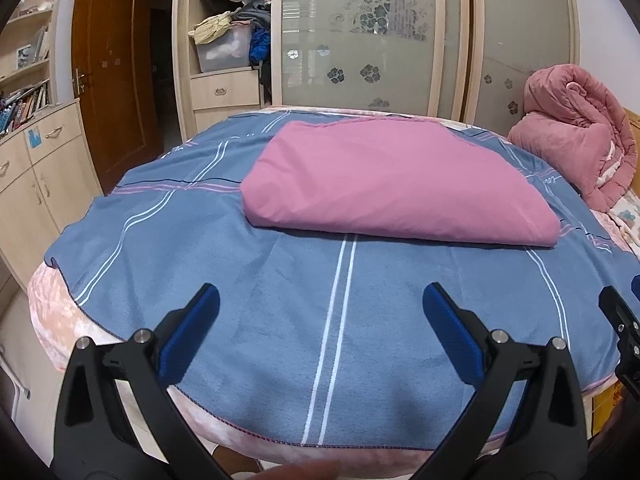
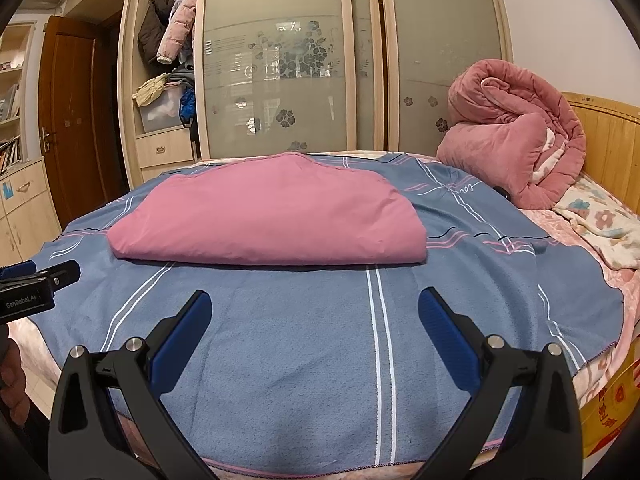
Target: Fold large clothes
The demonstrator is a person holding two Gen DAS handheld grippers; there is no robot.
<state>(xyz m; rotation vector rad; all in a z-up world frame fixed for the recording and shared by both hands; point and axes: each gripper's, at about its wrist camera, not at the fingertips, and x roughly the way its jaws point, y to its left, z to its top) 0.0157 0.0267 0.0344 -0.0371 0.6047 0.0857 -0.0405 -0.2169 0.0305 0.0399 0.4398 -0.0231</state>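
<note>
A wooden headboard and a floral blanket are shown only in the right wrist view, while a bookshelf is seen clearly only in the left wrist view. The folded pink garment is laid on the blue striped cover in the middle of the bed. The left gripper and the right gripper are held spread wide above the near part of the cover, nothing being grasped.
</note>
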